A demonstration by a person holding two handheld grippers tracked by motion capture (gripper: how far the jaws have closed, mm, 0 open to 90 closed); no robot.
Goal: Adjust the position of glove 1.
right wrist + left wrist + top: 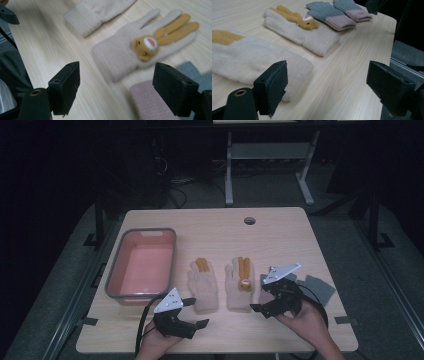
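Both grippers hover wide open and empty at six o'clock: left gripper (196,312) beside the plain cream fleece glove (204,285), right gripper (259,297) over the cream rabbit-faced glove (240,282), probably to bin them in the pink tub (142,265) at nine o'clock.

My left claw (327,87) black with a grey plate, my right claw (116,90) black too, cream glove (204,285) with orange-tan fingers, cream bunny glove (140,47) with a tan rabbit face, grey gloves (337,12) with pink cuffs, pink bin (125,295) rimmed grey, pale wood-grain worktop (280,227).
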